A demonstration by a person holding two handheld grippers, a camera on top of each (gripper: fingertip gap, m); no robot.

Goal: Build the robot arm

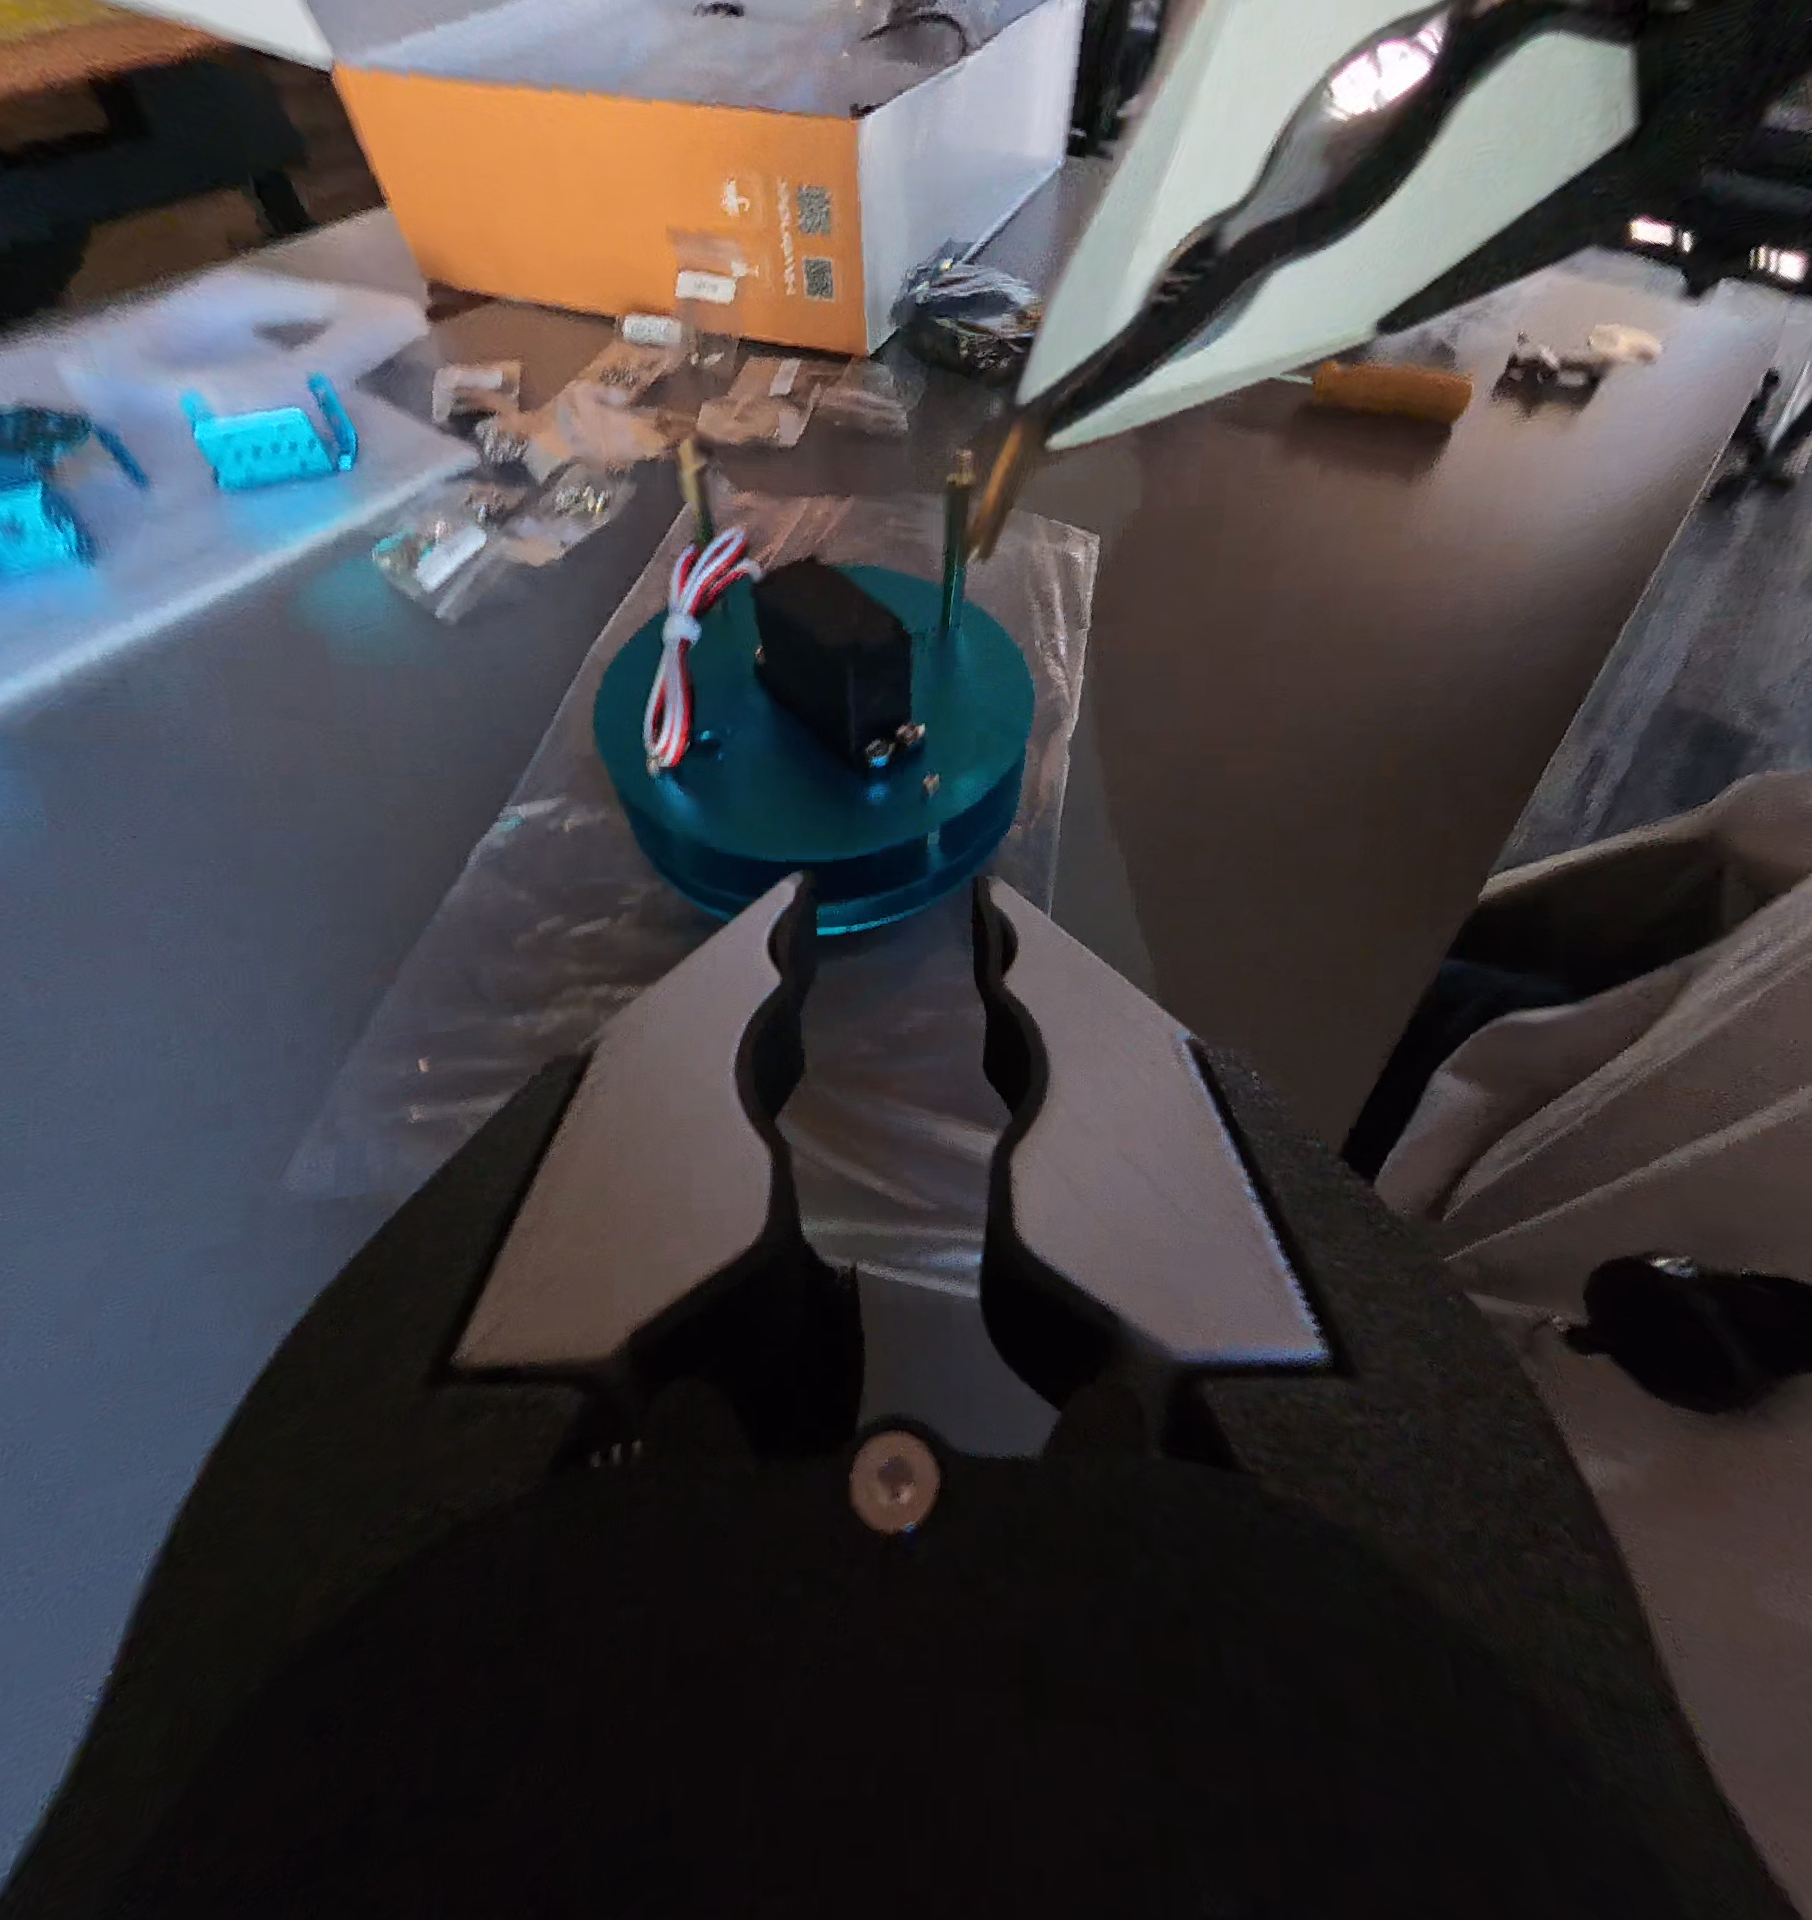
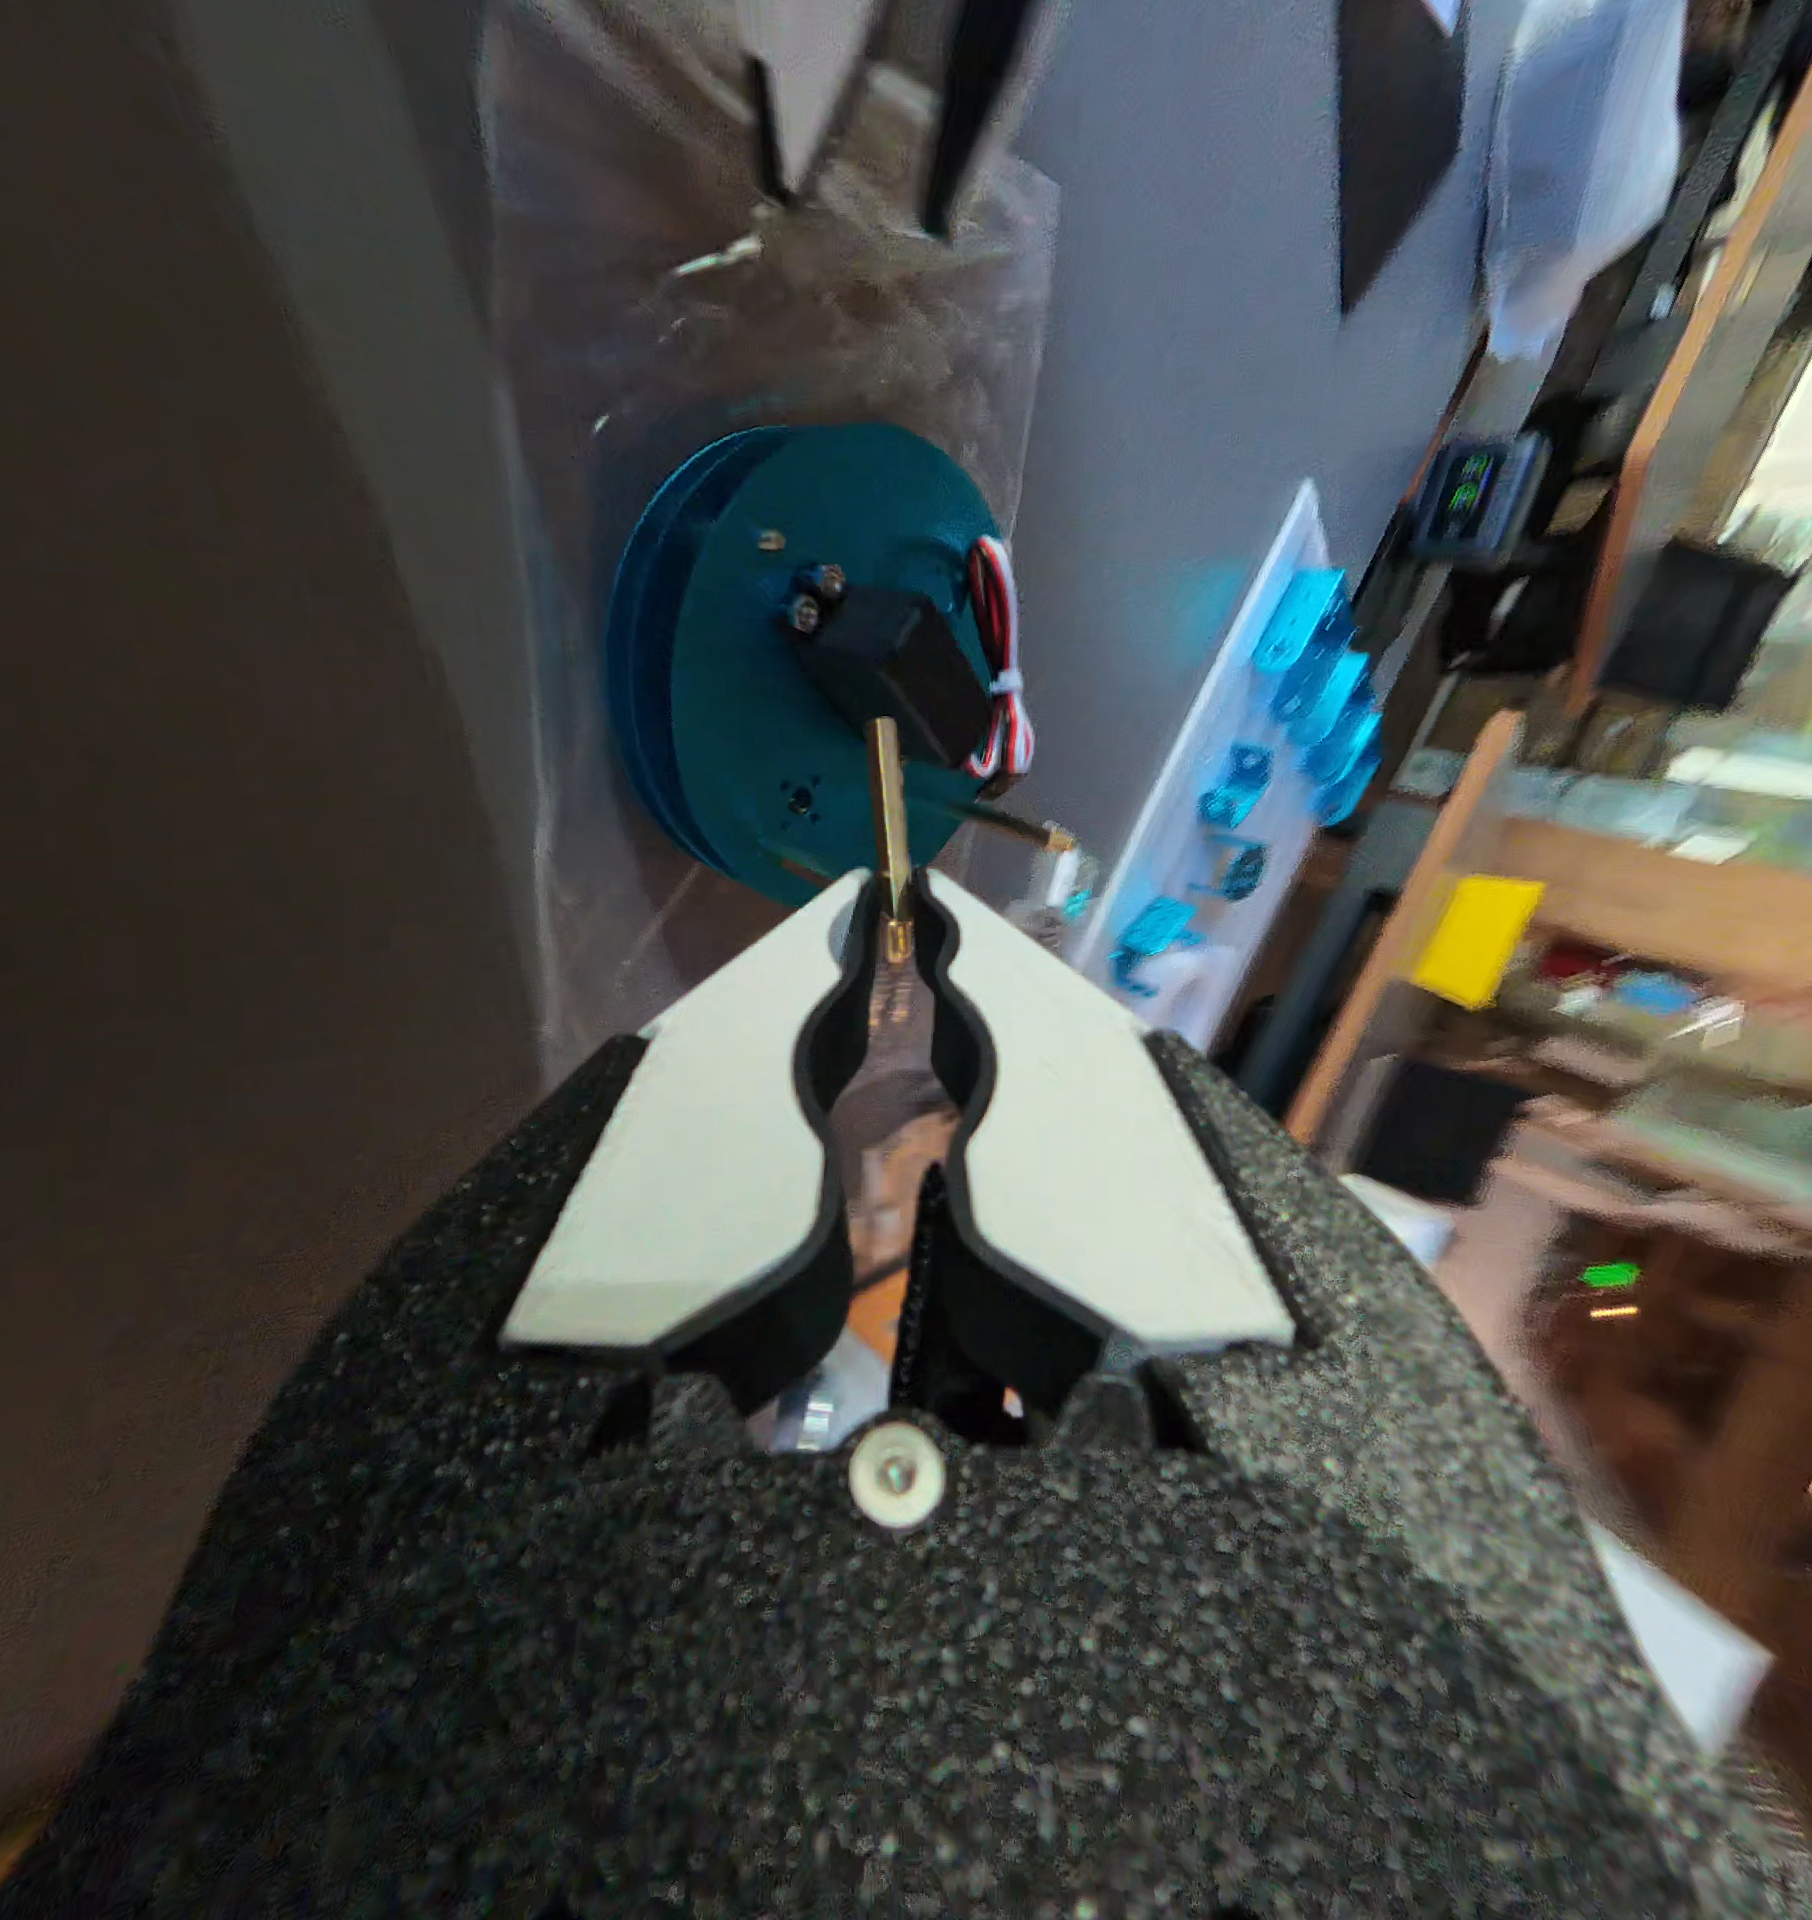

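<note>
A blue round base (image 1: 777,790) lies on a clear plastic bag (image 1: 569,987). It carries a black servo block (image 1: 834,665), a red-and-white wire bundle (image 1: 678,665) and two upright brass standoffs (image 1: 694,488) (image 1: 954,551). My left gripper (image 1: 891,894) is open and empty, its tips at the base's near rim. My right gripper (image 2: 897,904) is shut on a brass standoff (image 2: 894,821) and holds it just off the base (image 2: 777,727), by the servo (image 2: 902,665). In the left wrist view this gripper (image 1: 1032,416) comes in from the upper right, with its standoff (image 1: 1001,488) beside the right upright standoff.
An orange-and-white box (image 1: 611,197) stands behind the base. Small bags of screws (image 1: 528,416) lie in front of it. Blue metal brackets (image 1: 268,436) lie on a white sheet at the left. An orange cylinder (image 1: 1390,390) lies at the far right. Beige cloth (image 1: 1660,1039) hangs at the right. Across from one pair of fingers to the other is roughly 11 cm. Measured from the fingertips, the orange cylinder (image 1: 1390,390) is 30 cm or so from the right gripper and 40 cm from the left.
</note>
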